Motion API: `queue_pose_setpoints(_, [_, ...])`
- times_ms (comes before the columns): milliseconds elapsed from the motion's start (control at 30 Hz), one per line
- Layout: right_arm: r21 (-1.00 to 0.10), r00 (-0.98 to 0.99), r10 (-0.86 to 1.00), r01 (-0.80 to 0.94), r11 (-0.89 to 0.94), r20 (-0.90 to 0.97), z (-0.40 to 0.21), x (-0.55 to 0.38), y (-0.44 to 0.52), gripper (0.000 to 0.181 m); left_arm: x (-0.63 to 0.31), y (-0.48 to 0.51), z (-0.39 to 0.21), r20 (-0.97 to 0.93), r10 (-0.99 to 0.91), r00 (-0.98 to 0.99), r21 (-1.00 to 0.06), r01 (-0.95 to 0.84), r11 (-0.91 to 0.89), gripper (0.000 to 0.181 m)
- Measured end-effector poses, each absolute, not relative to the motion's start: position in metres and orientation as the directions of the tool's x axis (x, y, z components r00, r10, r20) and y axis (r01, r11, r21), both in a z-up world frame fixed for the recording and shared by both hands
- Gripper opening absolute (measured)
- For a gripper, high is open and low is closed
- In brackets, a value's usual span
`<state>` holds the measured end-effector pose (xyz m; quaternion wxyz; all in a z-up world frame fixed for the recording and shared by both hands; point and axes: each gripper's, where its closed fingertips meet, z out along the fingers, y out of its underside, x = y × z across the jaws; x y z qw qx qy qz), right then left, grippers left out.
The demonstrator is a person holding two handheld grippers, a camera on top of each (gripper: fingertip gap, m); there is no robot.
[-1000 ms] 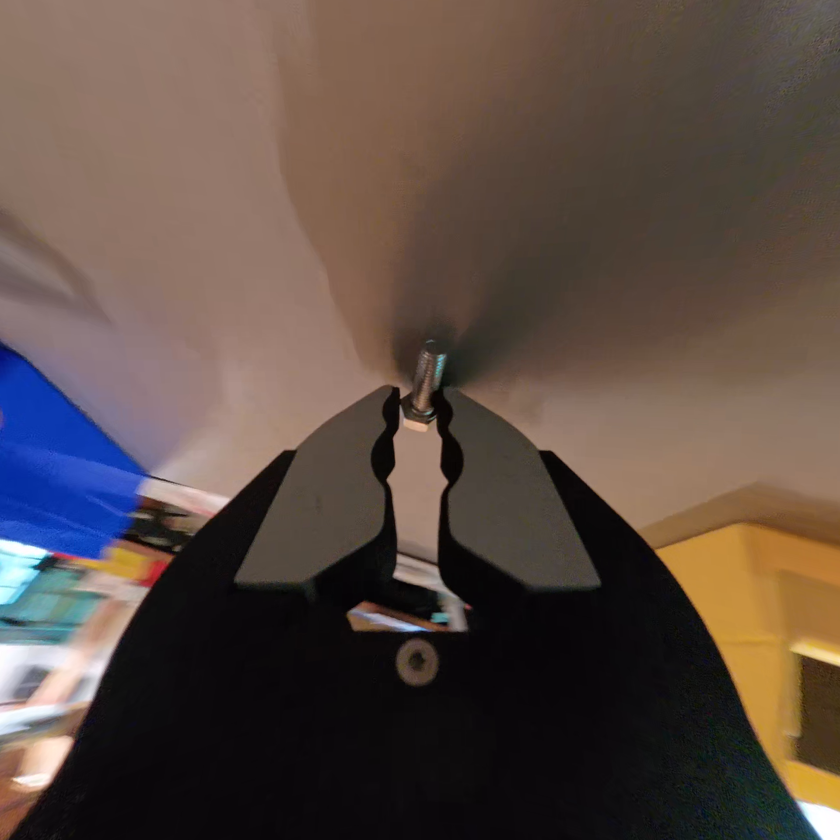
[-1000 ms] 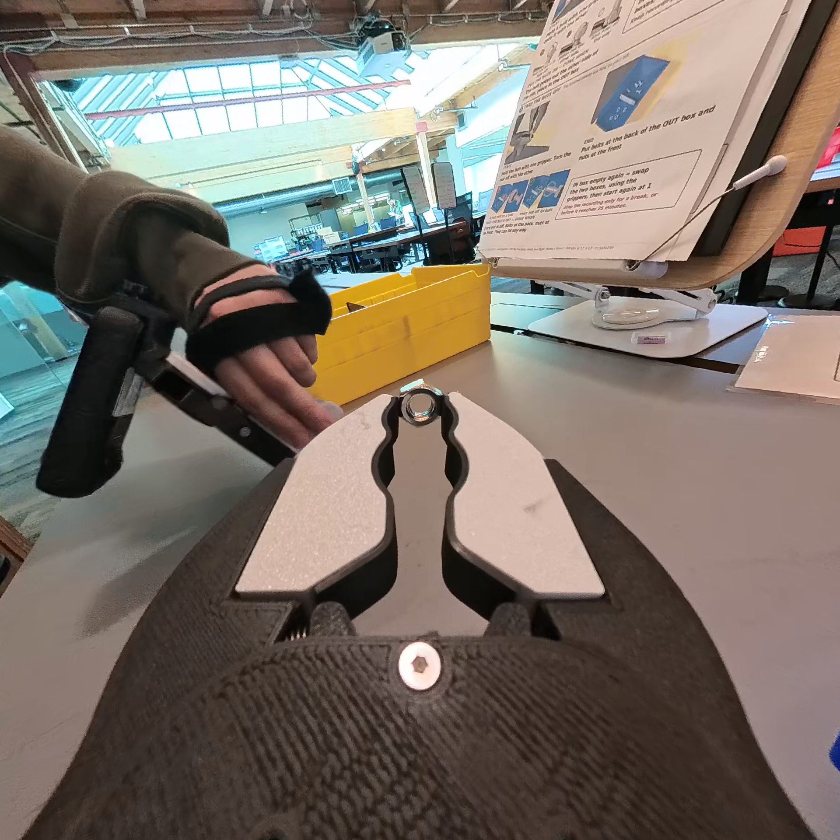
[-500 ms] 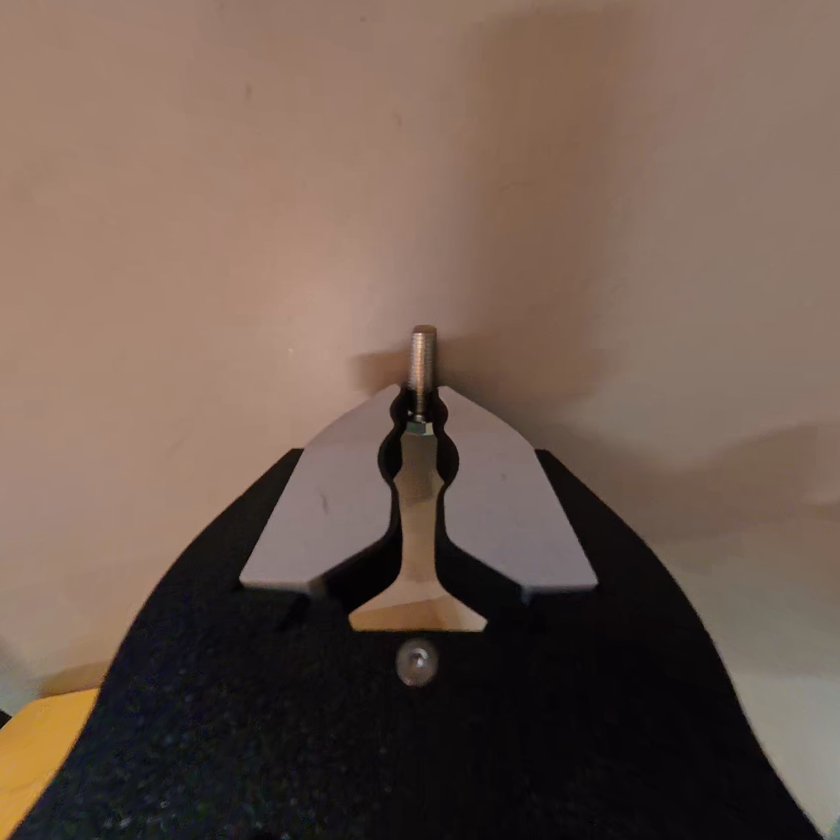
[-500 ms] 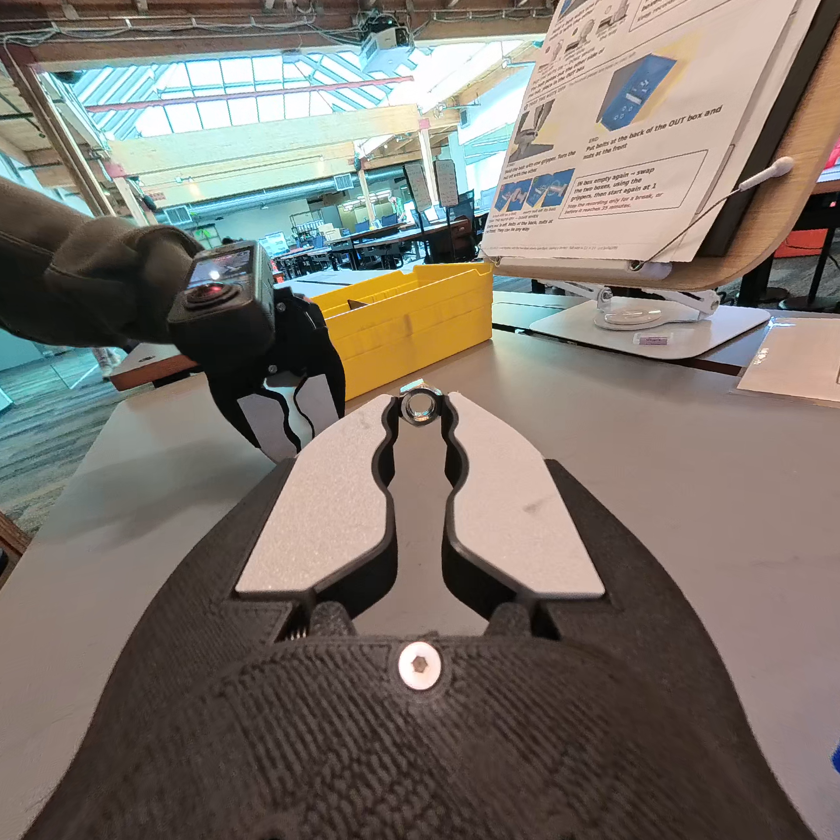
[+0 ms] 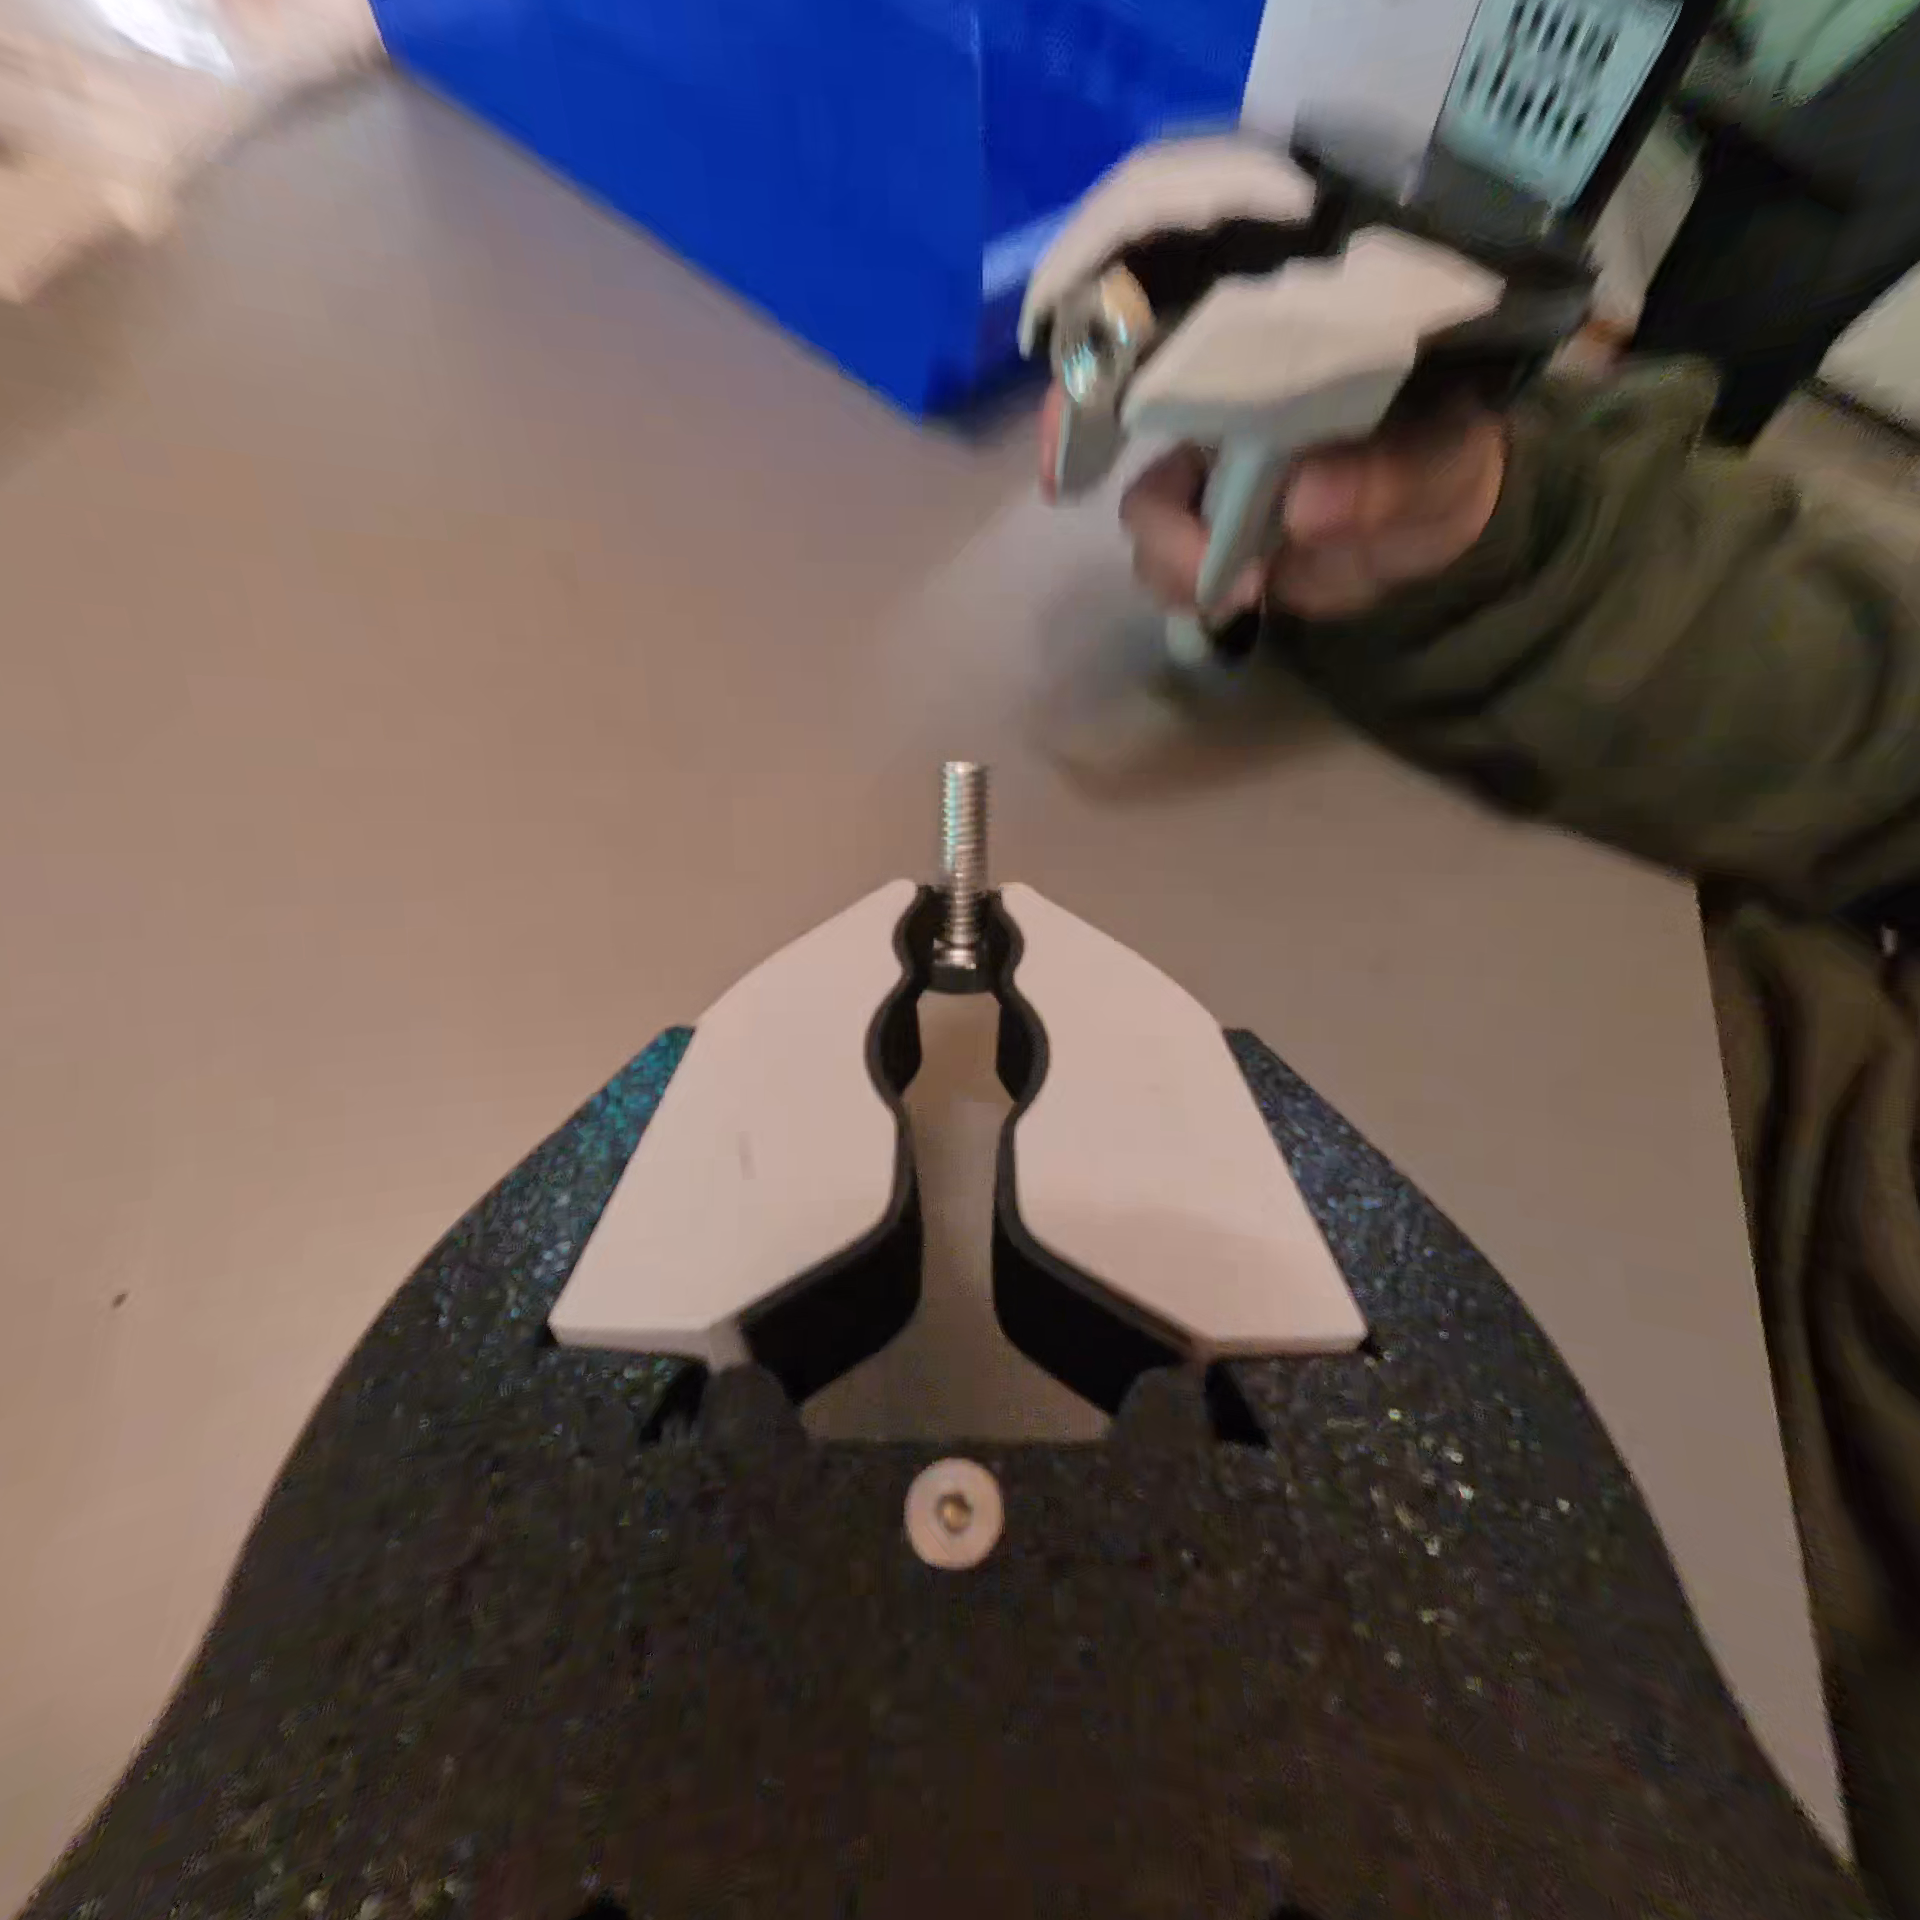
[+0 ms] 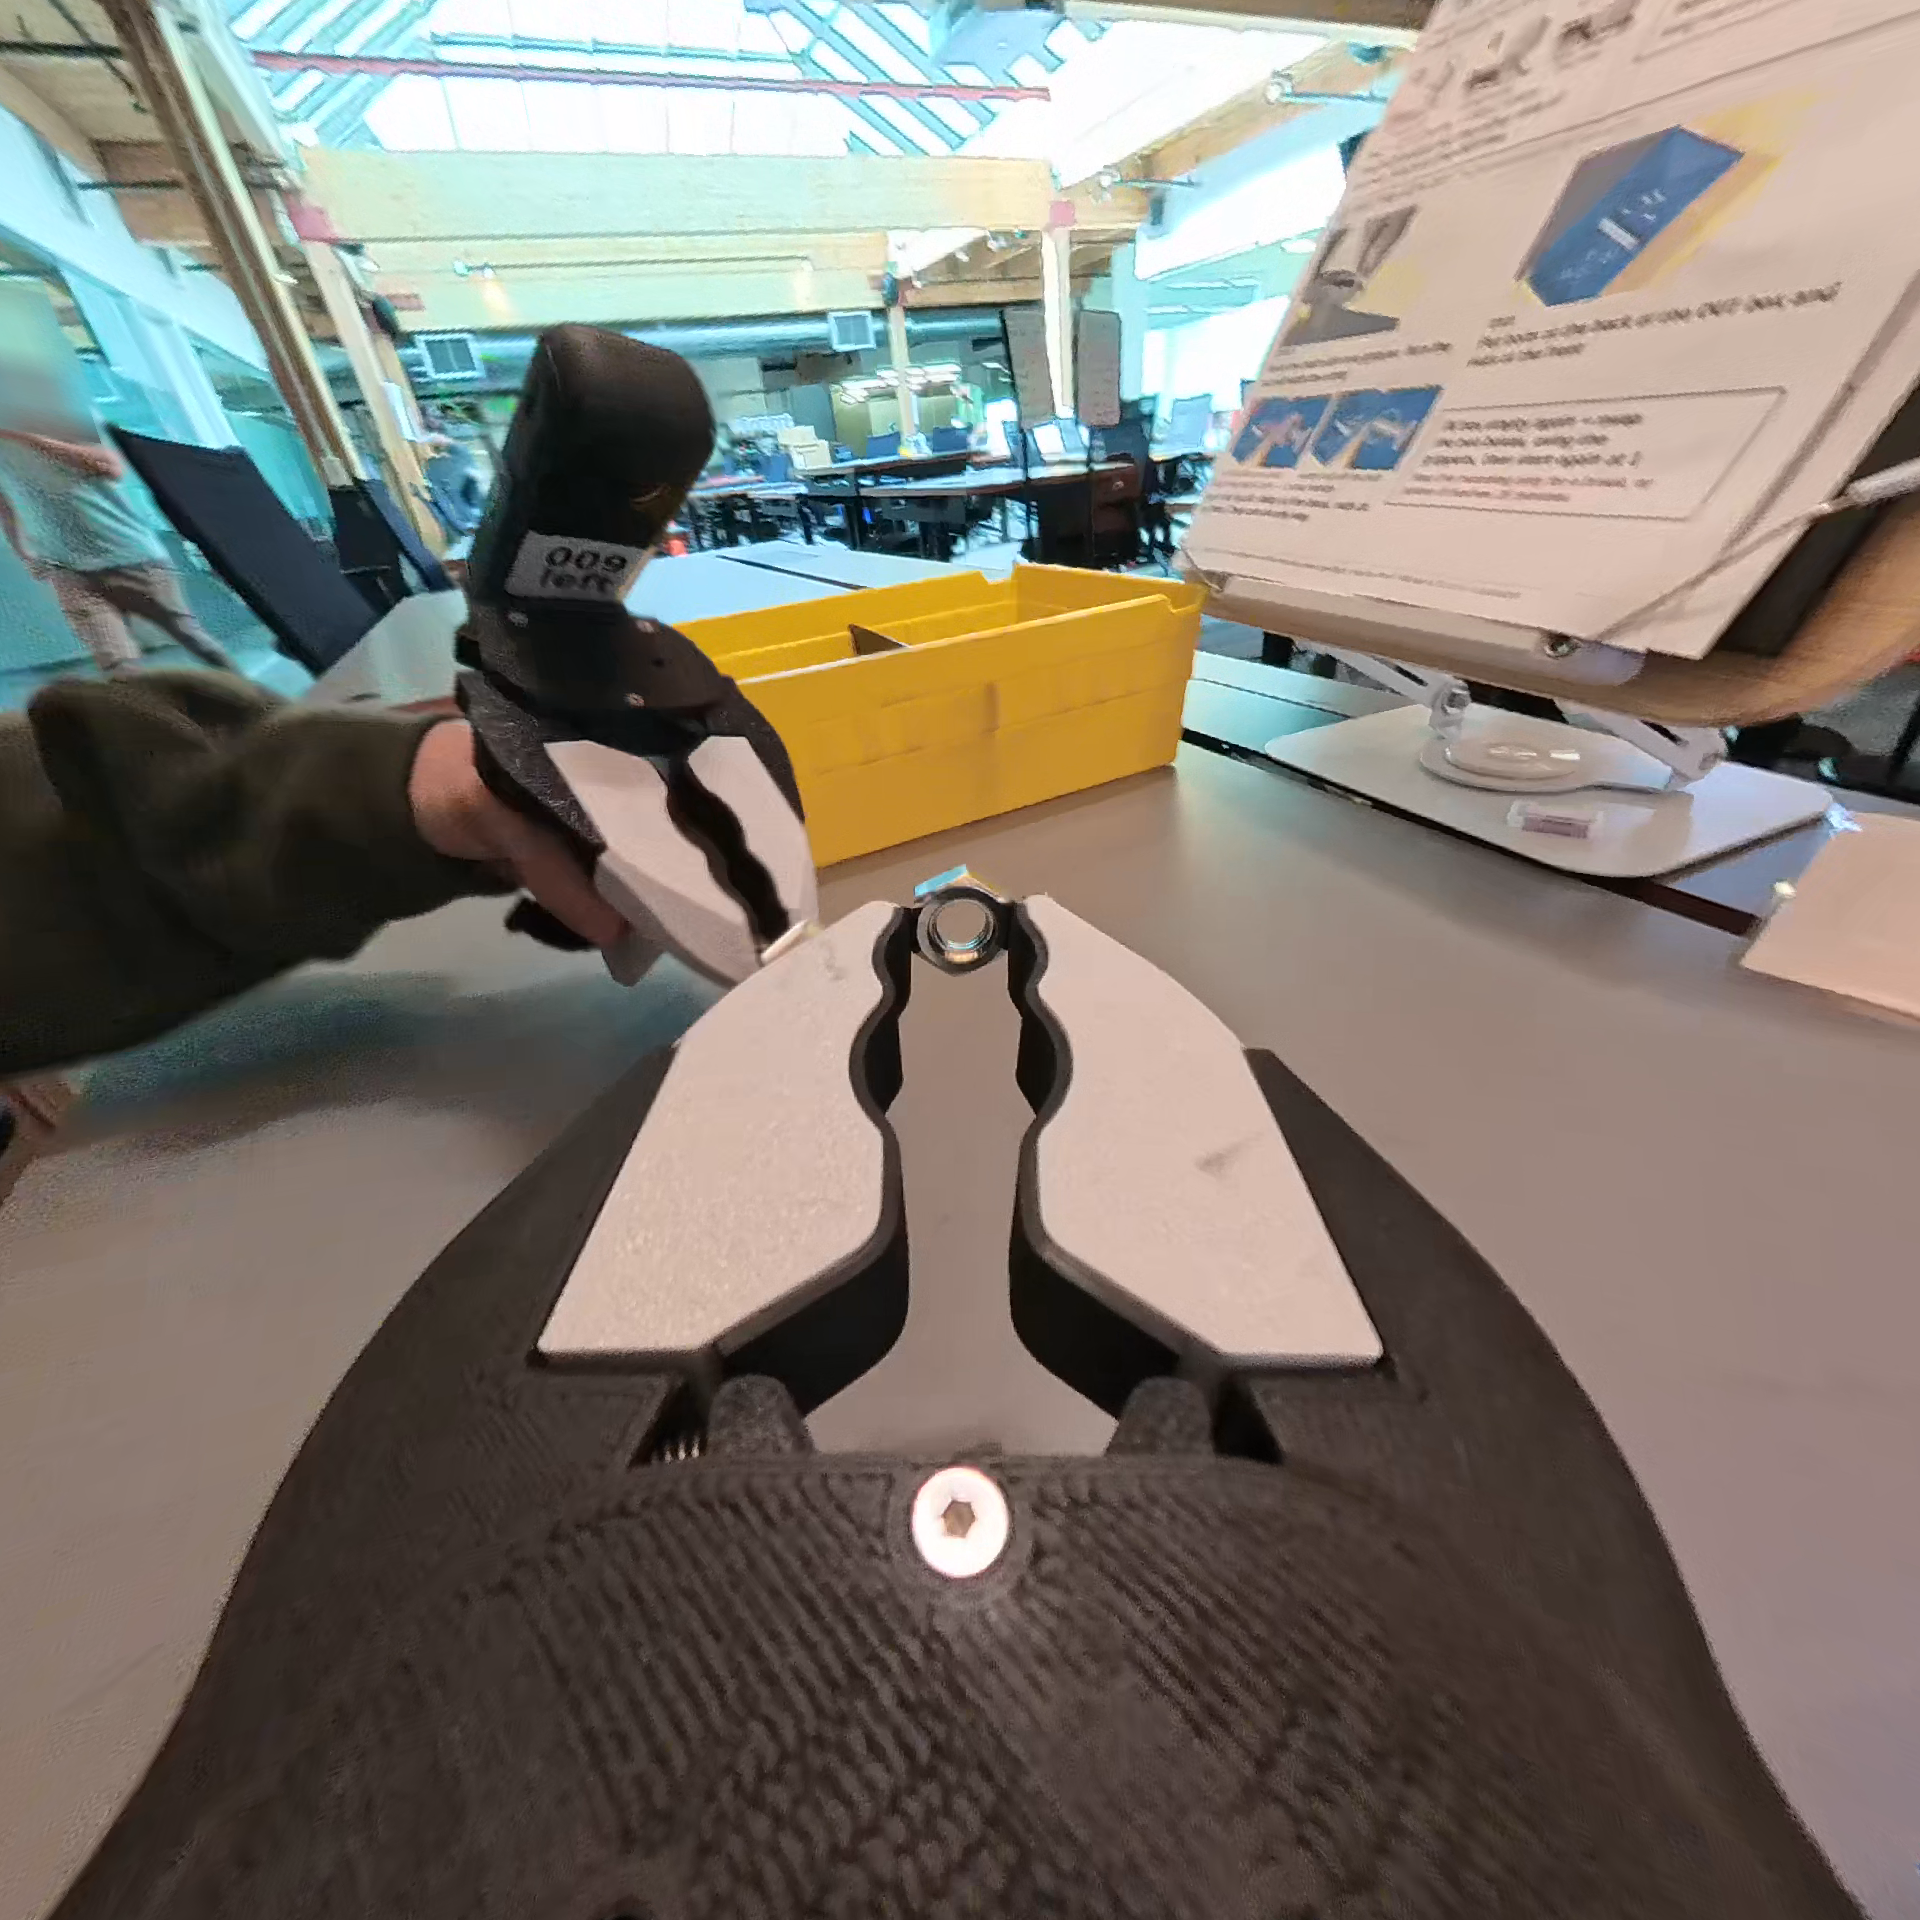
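I have my left gripper (image 5: 961, 914) clamped on a bolt (image 5: 962, 831) by its head, thread pointing forward over the grey table (image 5: 416, 623), my right gripper (image 6: 958, 914) pinching a nut (image 6: 957, 932) just beside it

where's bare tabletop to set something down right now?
Bare grey table lies right of the right gripper, up to the white stand base. Crowded to its left: the left gripper with its bolt, before the yellow bin.

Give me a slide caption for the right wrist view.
Right tool shut on a hex nut above a grey table, left tool close alongside, yellow bin behind.
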<state>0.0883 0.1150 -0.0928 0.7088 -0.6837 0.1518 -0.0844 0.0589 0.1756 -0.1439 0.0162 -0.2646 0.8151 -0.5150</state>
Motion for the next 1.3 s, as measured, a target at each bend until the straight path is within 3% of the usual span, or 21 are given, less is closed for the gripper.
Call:
queue_pose_setpoints(33, [-0.995, 0.948, -0.302, -0.080, 0.066, -0.096, -0.089, 0.085, 0.116, 0.018, 0.061, 0.171, -0.138, 0.236, -0.453, -0.860, -0.885, -0.383, 0.266, 0.009])
queue_pose_setpoints(200, [-0.987, 0.987, -0.156, -0.010, 0.163, -0.036, -0.059, 0.067, 0.112, 0.018, 0.067, 0.145, -0.112, 0.172, -0.400, -0.900, -0.975, -0.215, 0.064, 0.009])
queue_pose_setpoints(267, [-0.992, 0.998, -0.067, 0.026, 0.123, 0.018, -0.049, 0.059, 0.112, 0.018, 0.072, 0.135, -0.104, 0.135, -0.365, -0.921, -0.987, -0.158, 0.034, 0.009])
queue_pose_setpoints(367, [-0.990, 0.992, 0.037, 0.121, -0.072, 0.119, -0.044, 0.056, 0.117, 0.018, 0.083, 0.120, -0.101, 0.047, -0.335, -0.941, -0.996, -0.068, 0.051, 0.009])
queue_pose_setpoints(467, [-0.921, 0.967, 0.107, 0.255, -0.294, 0.233, -0.042, 0.060, 0.120, 0.017, 0.086, 0.110, -0.098, -0.041, -0.333, -0.942, -0.998, 0.020, 0.067, 0.009])
queue_pose_setpoints(667, [-0.775, 0.937, 0.277, 0.335, -0.535, 0.213, -0.057, 0.060, 0.116, 0.018, 0.072, 0.108, -0.101, -0.102, -0.324, -0.941, -0.994, 0.086, 0.064, 0.009])
queue_pose_setpoints(867, [-0.752, 0.904, 0.389, 0.380, -0.538, 0.178, -0.053, 0.063, 0.114, 0.018, 0.070, 0.111, -0.096, -0.090, -0.326, -0.941, -0.996, 0.092, 0.010, 0.009])
queue_pose_setpoints(1300, [-0.582, 0.837, 0.485, 0.532, -0.615, 0.253, -0.068, 0.056, 0.119, 0.018, 0.066, 0.106, -0.090, -0.067, -0.314, -0.947, -0.995, 0.085, -0.045, 0.009])
